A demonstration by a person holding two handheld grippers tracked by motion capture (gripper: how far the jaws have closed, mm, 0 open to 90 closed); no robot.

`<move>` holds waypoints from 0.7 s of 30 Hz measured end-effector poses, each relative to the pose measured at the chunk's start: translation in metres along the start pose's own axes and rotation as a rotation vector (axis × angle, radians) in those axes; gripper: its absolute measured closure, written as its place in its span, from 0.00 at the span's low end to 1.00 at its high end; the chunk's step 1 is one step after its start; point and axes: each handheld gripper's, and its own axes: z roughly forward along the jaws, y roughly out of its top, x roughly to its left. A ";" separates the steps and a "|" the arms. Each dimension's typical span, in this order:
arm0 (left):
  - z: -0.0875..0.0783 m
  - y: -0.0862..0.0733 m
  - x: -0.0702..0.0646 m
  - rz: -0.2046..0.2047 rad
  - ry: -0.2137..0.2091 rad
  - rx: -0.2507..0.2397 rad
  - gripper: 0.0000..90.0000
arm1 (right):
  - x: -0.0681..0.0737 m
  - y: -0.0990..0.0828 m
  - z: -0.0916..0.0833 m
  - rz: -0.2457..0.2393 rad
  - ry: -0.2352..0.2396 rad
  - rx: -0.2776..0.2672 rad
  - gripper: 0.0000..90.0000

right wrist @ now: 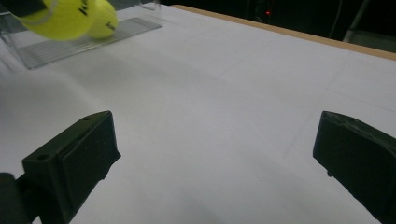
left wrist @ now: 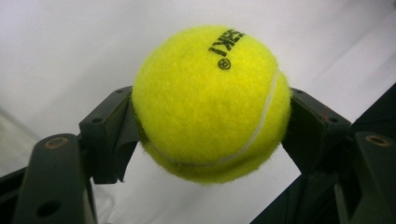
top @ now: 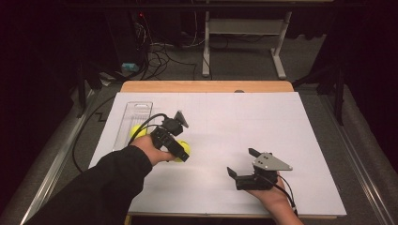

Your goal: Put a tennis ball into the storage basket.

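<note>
The room around my rig is dark, with cables and a grey table frame on the floor beyond the far edge. The table itself is wooden, nearly all of it covered by a white sheet. On the sheet's left side I see a long clear plastic tray lying lengthwise away from me, with a second tennis ball at its near end. A black sleeve comes in from the lower left. My left gripper sits just right of the tray, and its jaws are clamped on a yellow tennis ball, one jaw pressed against each side; in the left gripper view the ball hangs clear above the white sheet, black lettering on top. My right gripper is at the near right of the sheet, well apart from the left one, its jaws spread wide with nothing between them but bare sheet
</note>
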 end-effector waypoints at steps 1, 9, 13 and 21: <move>-0.003 -0.003 0.005 -0.011 0.003 -0.001 0.29 | -0.004 -0.001 -0.004 0.005 -0.011 -0.001 0.00; -0.025 -0.023 0.035 -0.075 0.043 -0.016 0.29 | -0.031 -0.015 -0.028 0.030 -0.087 0.014 0.00; -0.036 -0.033 0.048 -0.105 0.067 -0.020 0.29 | -0.039 -0.019 -0.037 0.036 -0.107 0.012 0.00; -0.053 -0.057 0.080 -0.190 0.114 -0.020 0.29 | -0.046 -0.024 -0.047 0.041 -0.127 0.017 0.00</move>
